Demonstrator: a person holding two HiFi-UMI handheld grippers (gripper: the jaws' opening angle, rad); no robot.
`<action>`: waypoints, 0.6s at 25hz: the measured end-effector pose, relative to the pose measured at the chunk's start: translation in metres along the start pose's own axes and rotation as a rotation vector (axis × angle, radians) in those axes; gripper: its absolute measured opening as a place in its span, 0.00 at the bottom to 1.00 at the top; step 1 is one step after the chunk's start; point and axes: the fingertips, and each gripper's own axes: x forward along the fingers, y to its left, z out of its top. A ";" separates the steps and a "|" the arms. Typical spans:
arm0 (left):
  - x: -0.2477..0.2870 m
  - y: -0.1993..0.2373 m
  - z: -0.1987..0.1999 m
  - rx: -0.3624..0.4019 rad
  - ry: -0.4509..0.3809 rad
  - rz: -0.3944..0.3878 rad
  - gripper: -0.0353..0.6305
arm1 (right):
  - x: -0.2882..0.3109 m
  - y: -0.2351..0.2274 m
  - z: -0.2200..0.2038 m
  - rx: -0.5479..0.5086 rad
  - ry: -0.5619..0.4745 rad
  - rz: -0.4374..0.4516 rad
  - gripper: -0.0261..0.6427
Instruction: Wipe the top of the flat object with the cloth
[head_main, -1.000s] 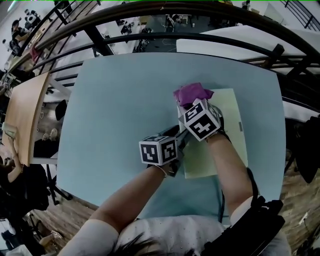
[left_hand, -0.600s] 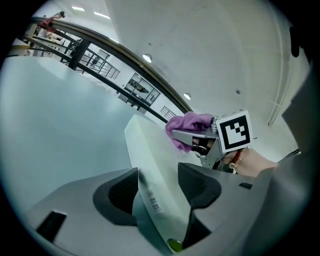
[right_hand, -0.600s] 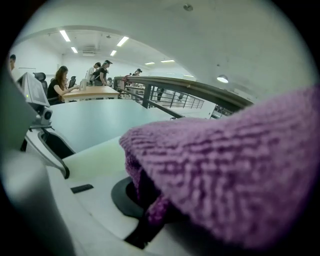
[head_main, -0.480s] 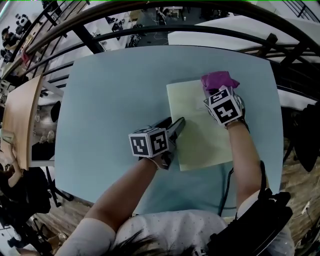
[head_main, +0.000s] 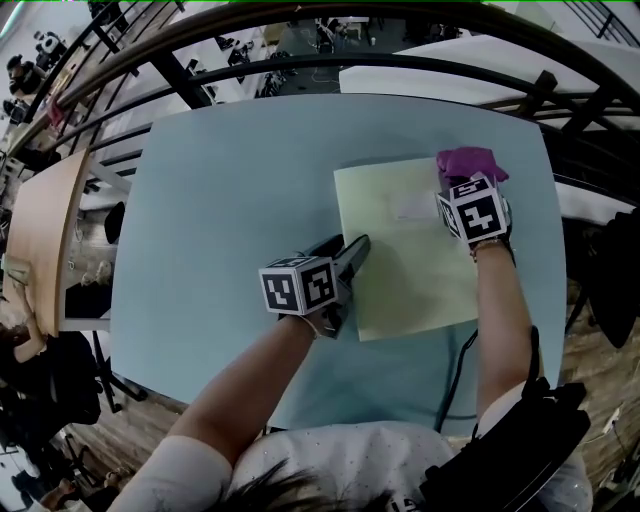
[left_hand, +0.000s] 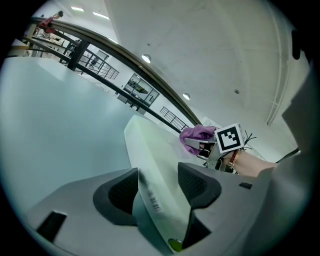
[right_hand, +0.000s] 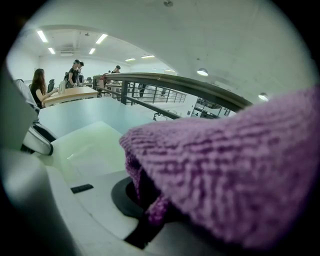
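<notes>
Head view: R gripper (head_main: 466, 185) clenching purple cloth (head_main: 468, 162), which is soft, light and bunching ahead of its jaws. L gripper (head_main: 352, 252) pinching near edge of thin sheet (head_main: 400, 275), prob flexy and slippery.

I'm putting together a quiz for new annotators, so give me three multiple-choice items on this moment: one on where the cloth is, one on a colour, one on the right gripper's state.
1. Where on the board is the cloth?
A) near left corner
B) far right corner
C) middle

2. What colour is the cloth?
A) purple
B) white
C) yellow

3. The right gripper is:
A) open and empty
B) shut on the board
C) shut on the cloth

Key:
1 B: the head view shows the cloth at the pale board's far right corner.
2 A: it is purple in every view.
3 C: the right gripper view shows cloth pinched between its jaws.
</notes>
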 end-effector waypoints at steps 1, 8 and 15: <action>0.000 0.000 0.000 0.002 -0.001 0.001 0.43 | -0.001 -0.003 -0.001 0.007 -0.003 -0.011 0.08; -0.003 -0.003 -0.001 -0.006 -0.005 -0.009 0.43 | -0.012 -0.016 -0.006 0.041 -0.008 -0.061 0.08; 0.000 -0.002 -0.001 0.002 0.000 -0.006 0.42 | -0.057 0.087 0.054 0.065 -0.292 0.254 0.08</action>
